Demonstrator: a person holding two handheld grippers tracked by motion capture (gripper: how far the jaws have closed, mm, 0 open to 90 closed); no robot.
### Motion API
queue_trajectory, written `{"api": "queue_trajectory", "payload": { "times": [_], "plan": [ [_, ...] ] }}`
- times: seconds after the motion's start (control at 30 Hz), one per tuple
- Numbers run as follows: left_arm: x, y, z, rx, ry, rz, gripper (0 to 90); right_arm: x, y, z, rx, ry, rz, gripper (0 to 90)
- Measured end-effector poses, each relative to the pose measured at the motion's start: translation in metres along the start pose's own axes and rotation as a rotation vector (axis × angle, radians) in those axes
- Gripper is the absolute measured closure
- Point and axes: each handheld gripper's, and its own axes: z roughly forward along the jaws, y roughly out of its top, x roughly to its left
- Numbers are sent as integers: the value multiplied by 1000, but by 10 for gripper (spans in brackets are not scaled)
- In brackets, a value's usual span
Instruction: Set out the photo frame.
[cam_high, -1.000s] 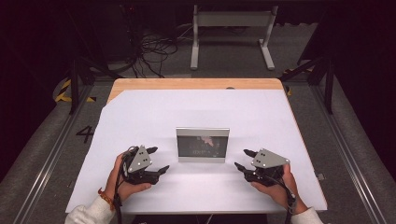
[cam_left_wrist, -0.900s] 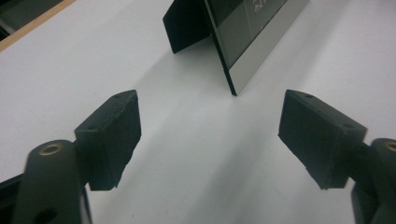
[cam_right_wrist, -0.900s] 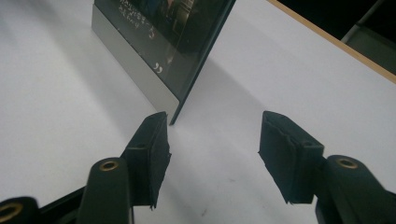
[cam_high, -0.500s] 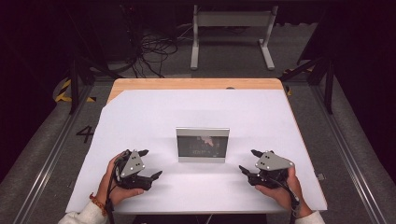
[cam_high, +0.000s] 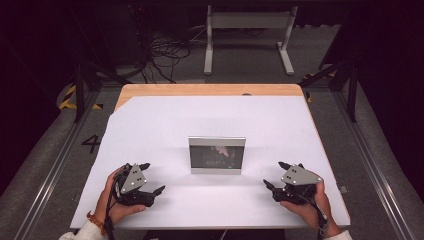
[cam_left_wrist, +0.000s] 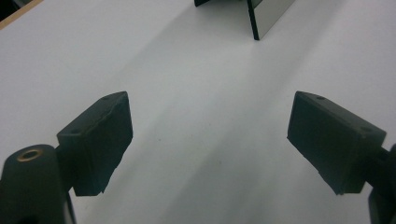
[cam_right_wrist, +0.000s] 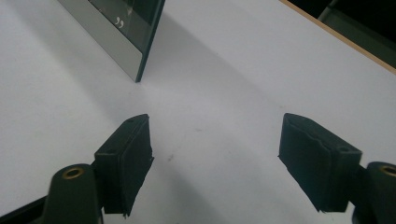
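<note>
A silver-framed picture frame (cam_high: 217, 155) stands upright in the middle of the white table (cam_high: 210, 120), its dark glass facing the person. Its edge appears in the left gripper view (cam_left_wrist: 271, 16) and its corner in the right gripper view (cam_right_wrist: 123, 35). My left gripper (cam_high: 152, 177) rests at the front left, held by a hand, open with nothing between its jaws (cam_left_wrist: 210, 140). My right gripper (cam_high: 275, 175) rests at the front right, also open and holding nothing (cam_right_wrist: 215, 156). Both sit a short way in front of the frame, one on each side.
A wooden strip (cam_high: 210, 90) edges the table's far side. Beyond it on the floor stand a grey metal stand (cam_high: 247, 35) and a tangle of black cables (cam_high: 160, 55). Metal rails (cam_high: 50, 170) run along both sides of the table.
Both hands have drawn the grippers back toward the table's front edge and slightly outward. The picture frame has not moved.
</note>
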Motion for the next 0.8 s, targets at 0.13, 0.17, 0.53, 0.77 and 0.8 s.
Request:
{"api": "queue_trajectory", "payload": {
  "times": [0.13,0.17,0.53,0.77,0.8],
  "plan": [
    [3,-7,-2,13,0,-12,147,-2,-4,-2,3,-7,5,245],
    [3,-9,-2,17,0,-14,145,-2,-6,-2,2,-7,7,241],
    [7,-24,-10,22,-14,-45,133,-6,-16,-4,6,9,33,178],
    [8,-29,-13,24,-18,-66,114,-6,-18,1,15,26,24,140],
    [7,-29,-12,29,-27,-66,108,-6,-18,1,12,27,28,132]
  ]
}}
